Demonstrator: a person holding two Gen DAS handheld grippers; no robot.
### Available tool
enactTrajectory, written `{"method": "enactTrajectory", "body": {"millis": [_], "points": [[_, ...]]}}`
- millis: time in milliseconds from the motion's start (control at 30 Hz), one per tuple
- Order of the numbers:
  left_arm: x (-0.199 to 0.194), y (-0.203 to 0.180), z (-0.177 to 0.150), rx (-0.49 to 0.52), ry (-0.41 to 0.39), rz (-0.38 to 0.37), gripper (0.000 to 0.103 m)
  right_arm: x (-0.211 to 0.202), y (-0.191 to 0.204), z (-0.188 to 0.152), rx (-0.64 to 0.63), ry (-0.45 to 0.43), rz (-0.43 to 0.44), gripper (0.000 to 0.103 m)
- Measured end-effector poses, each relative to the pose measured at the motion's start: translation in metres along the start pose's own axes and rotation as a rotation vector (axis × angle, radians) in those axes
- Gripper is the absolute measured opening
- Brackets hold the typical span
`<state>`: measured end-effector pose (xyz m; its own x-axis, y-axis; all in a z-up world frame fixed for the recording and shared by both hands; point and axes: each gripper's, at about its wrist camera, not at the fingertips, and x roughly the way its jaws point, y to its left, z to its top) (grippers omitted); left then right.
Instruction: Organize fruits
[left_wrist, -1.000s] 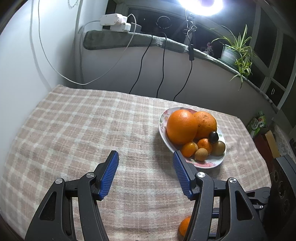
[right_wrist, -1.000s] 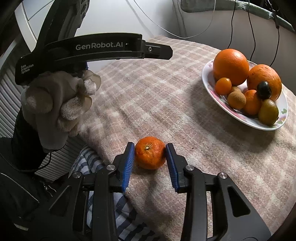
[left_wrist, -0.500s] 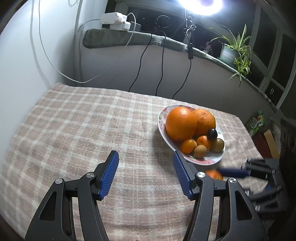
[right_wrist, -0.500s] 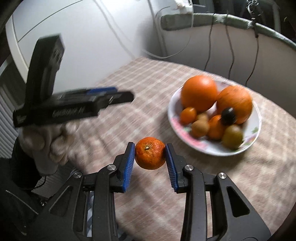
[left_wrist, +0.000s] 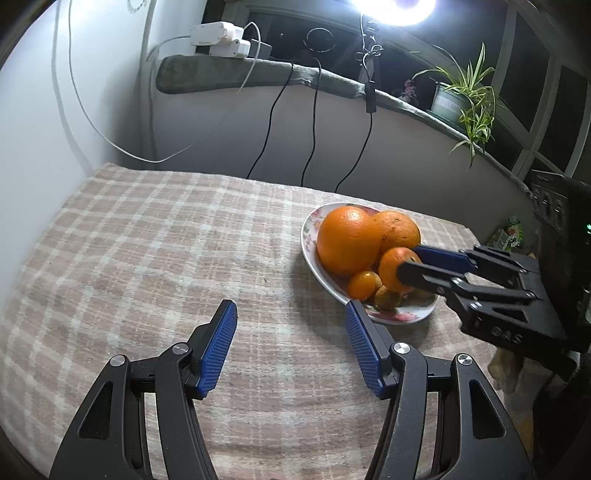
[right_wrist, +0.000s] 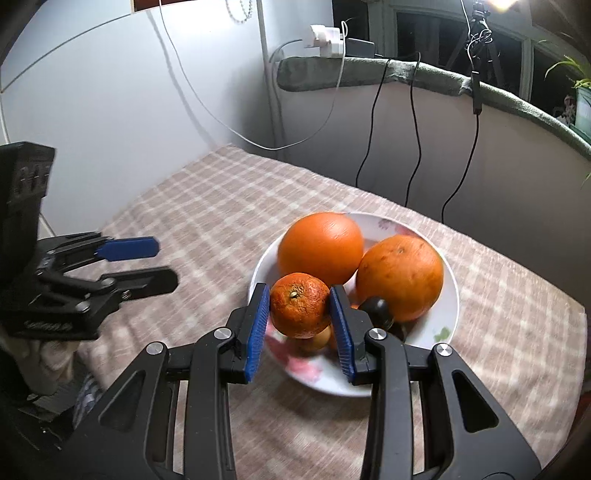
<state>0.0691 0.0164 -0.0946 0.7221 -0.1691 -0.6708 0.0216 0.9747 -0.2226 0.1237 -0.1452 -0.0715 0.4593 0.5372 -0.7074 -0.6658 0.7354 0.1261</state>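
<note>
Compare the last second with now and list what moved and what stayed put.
The right gripper, still shut on the mandarin, lifted it off the checked cloth near the table's edge and carried it over the plate, above the small fruits. Nothing was released. The left gripper stayed open and still over the cloth; the plate's fruit did not move.

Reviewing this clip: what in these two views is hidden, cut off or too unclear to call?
- Small fruits on the plate: in the right wrist view, the held mandarin and right gripper cover most of them, so no count.
- Same fruits, left wrist view: the right gripper crosses them.
- Whether the mandarin touches the pile below: cannot tell.
- Left gripper: blurred in the right wrist view.
- Potted plant: cut off by the frame edge.
</note>
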Motion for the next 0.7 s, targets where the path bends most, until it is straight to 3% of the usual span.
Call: {"method": "enactTrajectory", "body": {"millis": [333,700], "points": [[0.0,-0.006,0.0,0.015,-0.001,-0.008,0.06,0.008,-0.003,0.005,-0.036,-0.022,-0.074,0.039],[-0.006,-0.011,-0.001,0.028,-0.011,-0.011,0.06,0.002,-0.003,0.005,-0.024,-0.034,-0.074,0.04]]}}
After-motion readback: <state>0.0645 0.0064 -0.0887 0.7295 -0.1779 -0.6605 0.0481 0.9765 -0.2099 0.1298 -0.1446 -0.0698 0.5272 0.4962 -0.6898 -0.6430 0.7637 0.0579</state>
